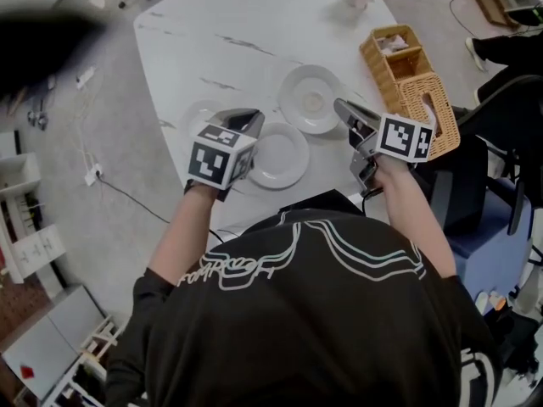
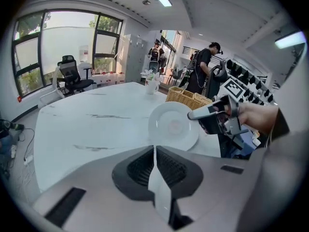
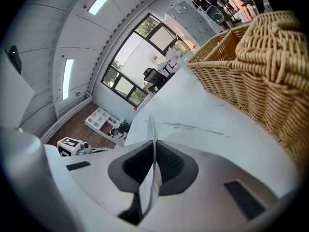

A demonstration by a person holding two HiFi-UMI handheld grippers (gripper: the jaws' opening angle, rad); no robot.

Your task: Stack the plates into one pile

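Plates [image 1: 277,156] near table [image 1: 212,49] edge; left gripper [image 1: 250,117] and right gripper [image 1: 342,107] pressed together, seemingly empty.

Leftmost plate [image 1: 197,117] half behind the left claw [image 1: 251,117]; wicker basket [image 1: 427,91] partly behind the right claw [image 1: 342,106]

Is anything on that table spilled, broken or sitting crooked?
Nothing stands out. The far plate, the near plate and the left plate, partly behind the left gripper, all lie flat and unbroken on the table, simply not stacked yet. The wicker basket stands upright.
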